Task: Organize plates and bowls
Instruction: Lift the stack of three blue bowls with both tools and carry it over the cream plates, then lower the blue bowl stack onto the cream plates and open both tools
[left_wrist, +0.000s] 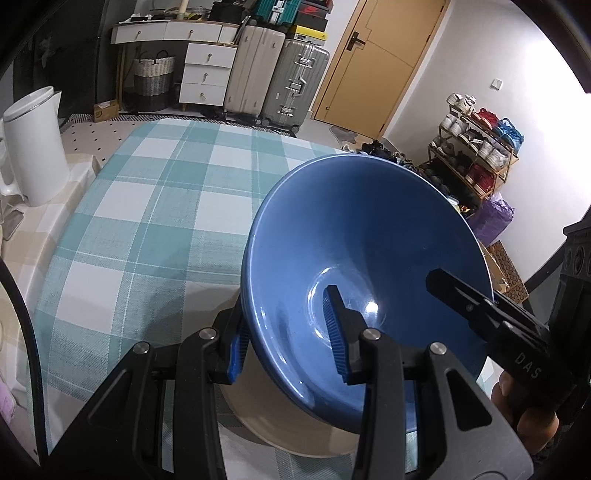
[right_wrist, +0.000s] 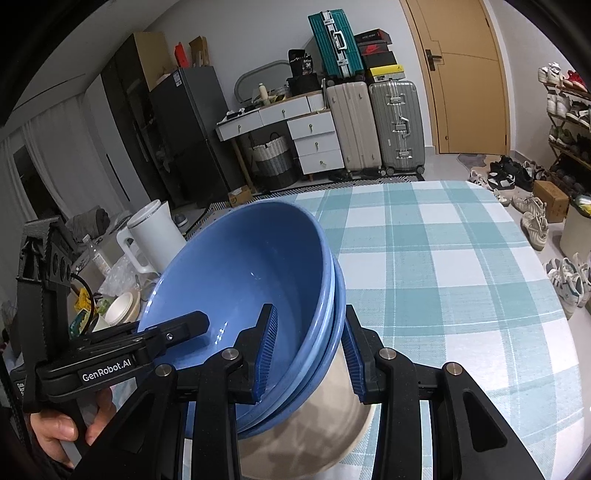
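A: Largest item?
B: Checked surface (left_wrist: 147, 206); above it, tilted, a stack of blue bowls (right_wrist: 240, 266) over a beige bowl (right_wrist: 317, 435).
A: Jaws?
B: Left gripper (left_wrist: 288, 338) narrowed onto the stack's near rim; right gripper (right_wrist: 308, 354) likewise clamps the opposite rim; both pads straddle the wall.

Left claw (left_wrist: 288, 334) clamping blue bowl (left_wrist: 354, 229) rim, right claw (left_wrist: 458, 291) opposite

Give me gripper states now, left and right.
Left gripper: shut on the bowl stack, near rim.
Right gripper: shut on the same stack's opposite rim.
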